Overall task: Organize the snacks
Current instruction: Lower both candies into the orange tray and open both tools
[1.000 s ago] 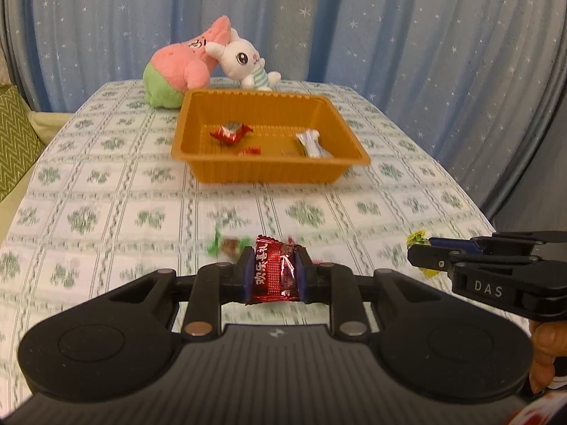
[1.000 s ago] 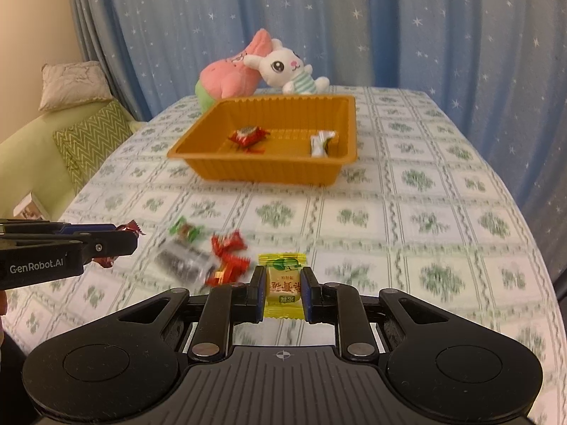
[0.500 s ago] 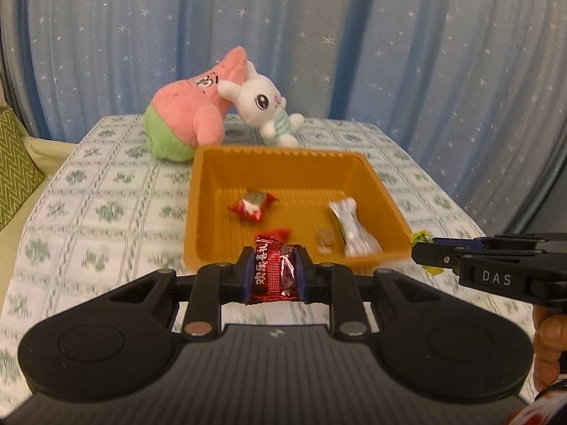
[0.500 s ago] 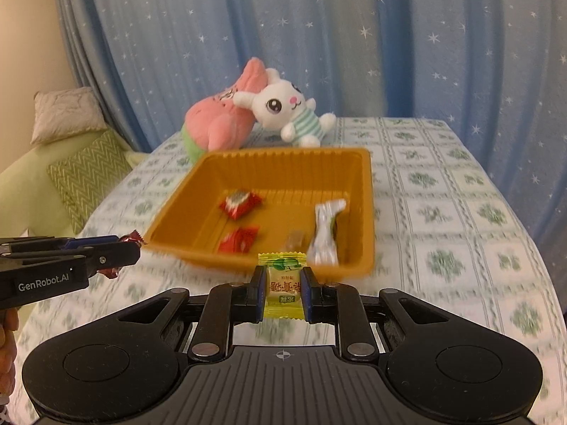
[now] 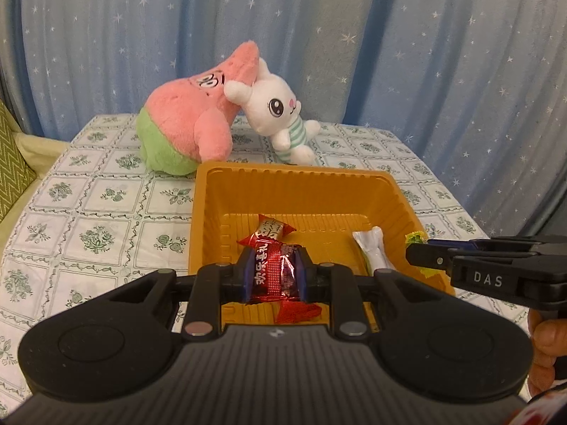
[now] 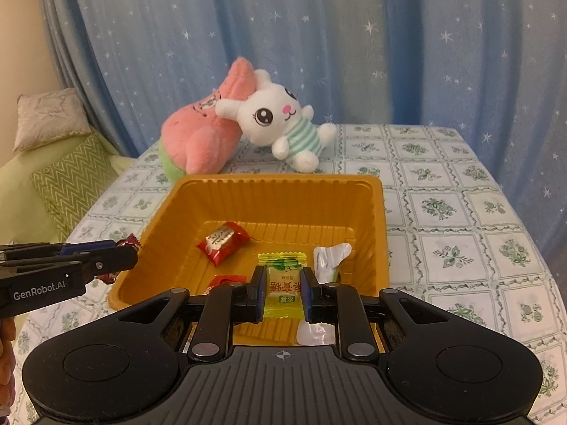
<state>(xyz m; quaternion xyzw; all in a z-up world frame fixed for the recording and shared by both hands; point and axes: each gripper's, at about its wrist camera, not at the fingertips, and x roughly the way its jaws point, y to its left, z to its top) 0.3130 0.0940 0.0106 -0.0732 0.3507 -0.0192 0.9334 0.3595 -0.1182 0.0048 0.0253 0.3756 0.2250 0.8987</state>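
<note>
Left wrist view: the left gripper [image 5: 274,276] has its jaws pinching a dark red candy [image 5: 274,274] upright between the blue pads. Just beyond the jaws lies the orange tray [image 5: 294,180], its near wall under the fingertips. Inside it, directly past the held candy, sits a red-and-gold wrapped candy [image 5: 269,232]; below the jaws a small red wrapper [image 5: 297,311] shows on the tray floor; to the right of the jaws lies a silver wrapped snack [image 5: 372,248]. Farther right, the right gripper [image 5: 421,256] reaches in from the side, a yellow-green wrapper at its tip. Beyond the tray's far rim a pink plush star [image 5: 191,127] and a white plush rabbit [image 5: 280,117] lean together on the patterned tablecloth [image 5: 99,219]

Right wrist view: the right gripper's jaws pinch a yellow-green candy [image 6: 283,285] over the tray's near part. Ahead and left of the jaws lies the red-and-gold candy, the small red wrapper nearer; just right of the jaws is the silver snack. Far left, the left gripper shows side-on, its red candy at the tip, beside the tray's left wall
</note>
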